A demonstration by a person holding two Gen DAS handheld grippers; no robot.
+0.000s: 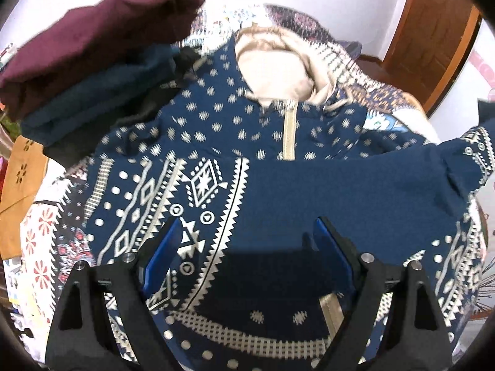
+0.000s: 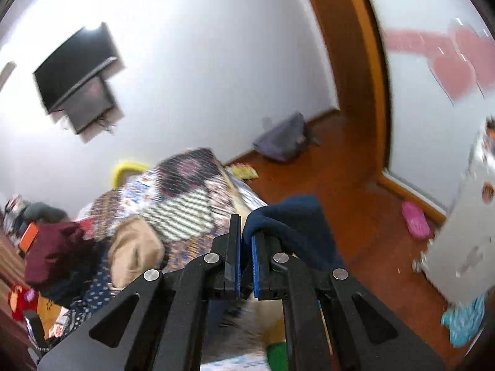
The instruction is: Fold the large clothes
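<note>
On the patchwork-quilted bed (image 1: pixel 46 216) lies a navy hooded pullover with cream geometric print (image 1: pixel 216 142); the right hand-held gripper (image 2: pixel 246 247), clamped on its navy sleeve (image 2: pixel 290 216), lifts it at three o'clock. Left hand-held gripper (image 1: pixel 244 247) hovers wide, holding nothing. Next, I'd judge, the sleeve folds across the chest.

Matt printed cloth hoodie (image 1: pixel 216 142), seemingly satin-lined; glossy wooden floor (image 2: pixel 355 216).

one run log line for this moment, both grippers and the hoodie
step: sleeve fold | left gripper: open over patterned hoodie | right gripper: shut on navy sleeve, lifted
</note>
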